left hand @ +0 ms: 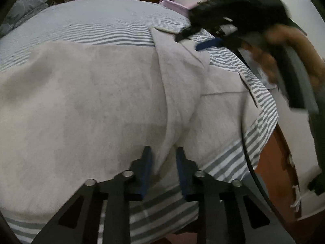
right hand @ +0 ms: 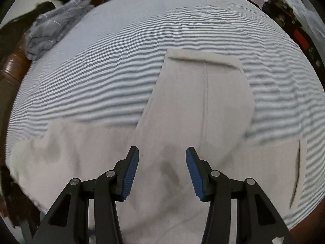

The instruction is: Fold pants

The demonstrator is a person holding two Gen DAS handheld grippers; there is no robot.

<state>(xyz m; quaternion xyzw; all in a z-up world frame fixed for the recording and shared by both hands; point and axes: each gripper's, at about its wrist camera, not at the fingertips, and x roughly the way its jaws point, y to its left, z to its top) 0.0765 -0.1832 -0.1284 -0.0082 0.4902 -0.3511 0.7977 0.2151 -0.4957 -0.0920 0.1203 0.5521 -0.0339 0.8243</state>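
Left wrist view: the left claw (left hand: 163,169) sits low over the near edge of the pale grey pants (left hand: 85,101), its blue pads (left hand: 146,172) drawn close on a raised ridge of cloth. The fold of fabric runs down between them and appears pinched, so I judge this claw to have hold of the pants at that edge. The pants lie spread on the striped bedsheet (left hand: 97,26), with one flap already laid over the rest and its hem pointing toward the far side of the bed. At the upper right the right claw (left hand: 207,45) shows blurred, carried by a hand (left hand: 284,46), above the far end of that flap; whether it touches the cloth there I cannot tell.

In the right wrist view the right claw (right hand: 162,172) hangs above the pants (right hand: 203,105) with its pads (right hand: 131,172) well apart and nothing between them, only flat cloth below. One leg stretches away from the camera to its cuff, and another band of fabric runs crosswise beneath it.

The folding looks started but far from finished: the garment is laid out and partly doubled, yet it is long and loose, and the crosswise folds into a compact stack remain. A bundled grey-blue garment (right hand: 54,26) lies at the far left edge of the bed.
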